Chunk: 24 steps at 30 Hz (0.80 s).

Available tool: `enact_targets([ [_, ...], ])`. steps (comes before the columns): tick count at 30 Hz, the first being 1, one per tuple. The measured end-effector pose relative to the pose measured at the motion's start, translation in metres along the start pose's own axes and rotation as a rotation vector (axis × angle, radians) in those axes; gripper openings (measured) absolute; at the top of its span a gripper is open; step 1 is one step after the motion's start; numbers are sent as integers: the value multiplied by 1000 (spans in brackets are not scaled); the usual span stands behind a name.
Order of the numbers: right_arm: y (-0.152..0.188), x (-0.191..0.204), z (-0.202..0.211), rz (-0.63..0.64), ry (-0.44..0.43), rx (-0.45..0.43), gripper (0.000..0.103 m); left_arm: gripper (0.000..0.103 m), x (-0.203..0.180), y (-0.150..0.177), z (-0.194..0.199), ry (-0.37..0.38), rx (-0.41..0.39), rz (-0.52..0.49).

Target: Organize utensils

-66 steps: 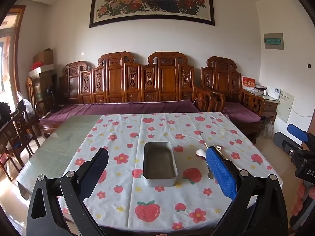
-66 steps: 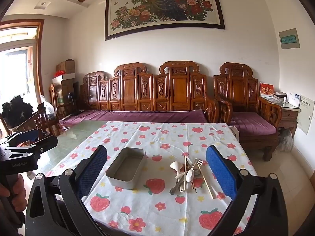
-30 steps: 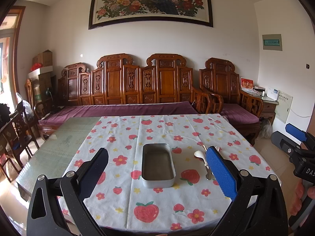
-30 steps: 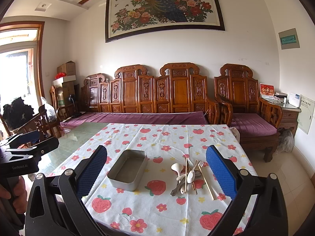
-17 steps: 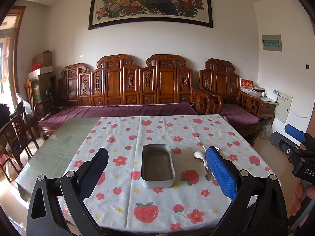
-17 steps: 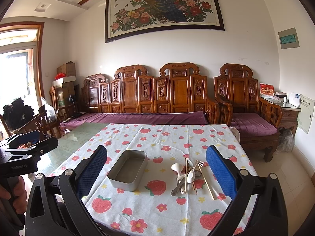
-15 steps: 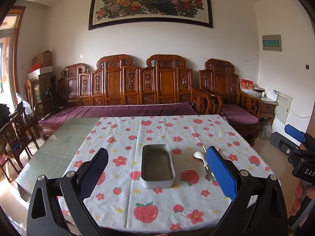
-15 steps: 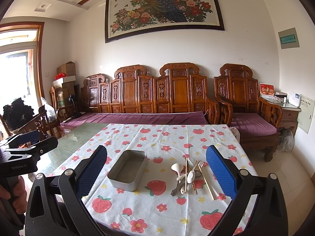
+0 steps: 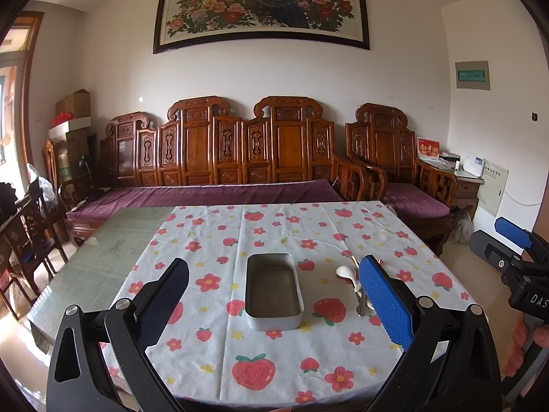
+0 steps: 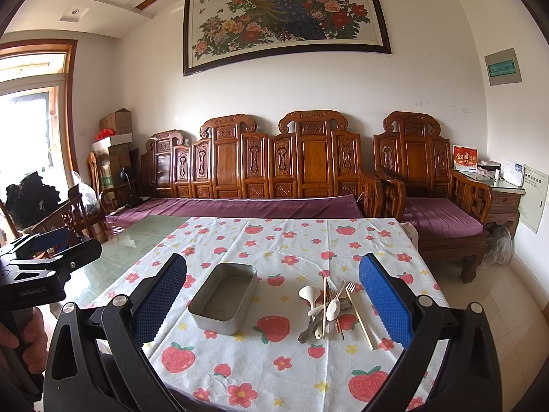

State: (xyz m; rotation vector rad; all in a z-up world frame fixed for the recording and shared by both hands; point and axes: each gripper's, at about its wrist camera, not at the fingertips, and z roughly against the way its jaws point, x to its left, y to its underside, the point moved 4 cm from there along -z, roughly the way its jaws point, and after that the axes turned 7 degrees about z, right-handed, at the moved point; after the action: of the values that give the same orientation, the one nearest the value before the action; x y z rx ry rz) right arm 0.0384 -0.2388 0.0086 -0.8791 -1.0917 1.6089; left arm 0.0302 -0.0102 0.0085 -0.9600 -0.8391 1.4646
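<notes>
Holding both tongs spread wide and empty above the near table [image 9: 103, 257] edge, I judge I'm lining up a first pick. Straight ahead of the left tongs [image 9: 274, 295] sits the tin [image 9: 273, 290], a rounded metal box, bare inside. Ahead of the right tongs [image 10: 272, 304] lies the utensil heap [image 10: 327, 309]: pale glossy spoons, slim chopsticks, a fork, crossed on flowered cloth [image 10: 291, 240].
</notes>
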Motion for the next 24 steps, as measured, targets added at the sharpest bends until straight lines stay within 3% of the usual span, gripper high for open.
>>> enact_targets([
  [8,-1,7,0,0,2,8,101,96,-4,0,-6,11,24,-1],
  [19,18,-9,-32,4,25,81,101,96,-4,29,-53,45,137,-13],
  [24,42,-27,-59,23,27,129,89,96,-15,47,-76,79,178,-29],
])
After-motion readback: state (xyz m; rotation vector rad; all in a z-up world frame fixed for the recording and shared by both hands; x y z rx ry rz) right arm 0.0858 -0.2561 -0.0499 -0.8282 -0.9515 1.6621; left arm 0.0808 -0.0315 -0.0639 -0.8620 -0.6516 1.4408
